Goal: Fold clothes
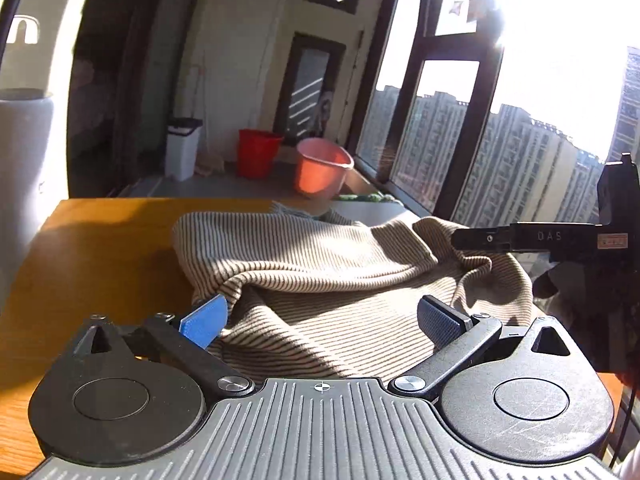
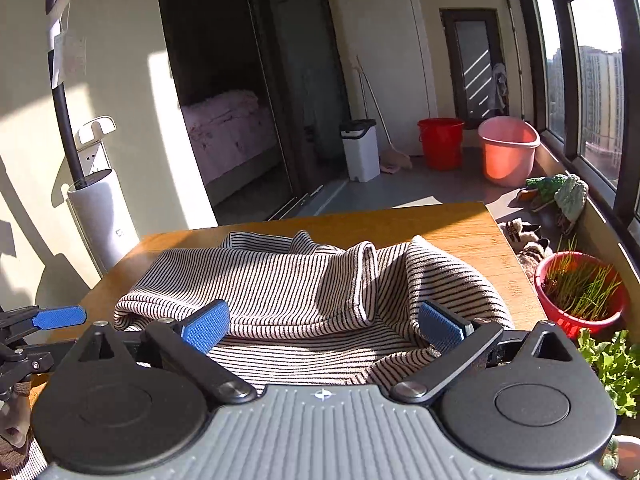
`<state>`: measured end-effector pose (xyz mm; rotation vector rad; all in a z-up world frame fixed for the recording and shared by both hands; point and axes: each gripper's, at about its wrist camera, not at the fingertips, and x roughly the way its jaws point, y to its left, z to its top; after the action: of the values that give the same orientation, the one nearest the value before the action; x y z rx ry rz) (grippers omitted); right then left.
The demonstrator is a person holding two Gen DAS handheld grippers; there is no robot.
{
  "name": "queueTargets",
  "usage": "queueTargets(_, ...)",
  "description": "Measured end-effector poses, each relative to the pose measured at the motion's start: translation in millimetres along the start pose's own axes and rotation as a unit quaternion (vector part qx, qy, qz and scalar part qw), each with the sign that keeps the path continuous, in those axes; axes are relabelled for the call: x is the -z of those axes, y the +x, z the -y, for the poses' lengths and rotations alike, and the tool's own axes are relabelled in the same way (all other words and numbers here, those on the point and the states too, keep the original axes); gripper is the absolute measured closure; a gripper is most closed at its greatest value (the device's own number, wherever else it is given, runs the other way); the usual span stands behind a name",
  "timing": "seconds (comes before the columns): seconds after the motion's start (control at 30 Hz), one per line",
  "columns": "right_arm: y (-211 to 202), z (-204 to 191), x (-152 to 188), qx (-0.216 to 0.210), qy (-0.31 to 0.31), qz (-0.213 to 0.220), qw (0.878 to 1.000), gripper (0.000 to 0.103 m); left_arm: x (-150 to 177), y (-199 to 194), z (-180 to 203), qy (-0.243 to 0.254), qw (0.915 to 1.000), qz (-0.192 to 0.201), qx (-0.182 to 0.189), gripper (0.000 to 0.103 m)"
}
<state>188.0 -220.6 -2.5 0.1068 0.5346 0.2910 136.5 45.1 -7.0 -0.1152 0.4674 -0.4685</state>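
**On the bench: striped garment, both grippers spread**

On the wooden bench [image 2: 460, 224] lay a rumpled striped garment [image 2: 280, 288], partly folded over itself. Left gripper [image 1: 320, 320] hovered at its near edge, jaws wide apart, gripping nothing. Right gripper [image 2: 324, 324] likewise stood spread over the cloth's near hem, empty. Pink bucket [image 2: 508, 148] sat on the floor beyond.

You have one striped garment [image 2: 304, 292] between and beyond your right fingers. Past it, count two buckets: one red bucket [image 2: 440, 143] and one pink bucket [image 2: 507, 150]. One white bin [image 2: 361, 149]. One red plant pot [image 2: 578, 294] sits right of the fingers.
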Motion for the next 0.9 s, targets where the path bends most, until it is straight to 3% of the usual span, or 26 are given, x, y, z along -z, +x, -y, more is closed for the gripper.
queueTargets(0.13,-7.1,-21.7,22.1,-0.026,-0.024,-0.041,0.999,0.000,-13.2,26.1,9.0,0.015,0.9996,0.017,0.018,0.000)
queueTargets(0.3,5.2,-24.6,43.0,0.014,0.001,-0.080,0.997,0.000,-9.9,69.3,-3.8,-0.045,0.9984,-0.032,0.010,0.000)
queueTargets(0.53,20.7,-47.9,42.6,0.058,-0.059,-0.118,0.990,0.000,0.6,70.3,-6.4,-0.034,0.9982,-0.050,-0.006,0.000)
queueTargets(0.63,10.2,-57.4,42.4,0.051,-0.090,-0.097,0.990,0.000,2.7,64.0,-7.9,-0.041,0.9982,-0.042,-0.010,0.000)
queueTargets(0.73,-11.3,-75.2,43.1,0.068,-0.158,-0.055,0.984,0.016,3.7,60.5,-8.8,-0.048,0.9981,-0.037,-0.012,0.000)
queueTargets(0.83,-9.5,-84.1,47.2,0.068,-0.183,-0.079,0.978,0.029,4.7,57.1,-9.7,-0.056,0.9978,-0.032,-0.013,0.000)
queueTargets(0.9,0.5,-86.8,53.4,0.077,-0.194,-0.100,0.973,0.045,4.4,56.5,-9.1,-0.056,0.9978,-0.031,-0.013,0.000)
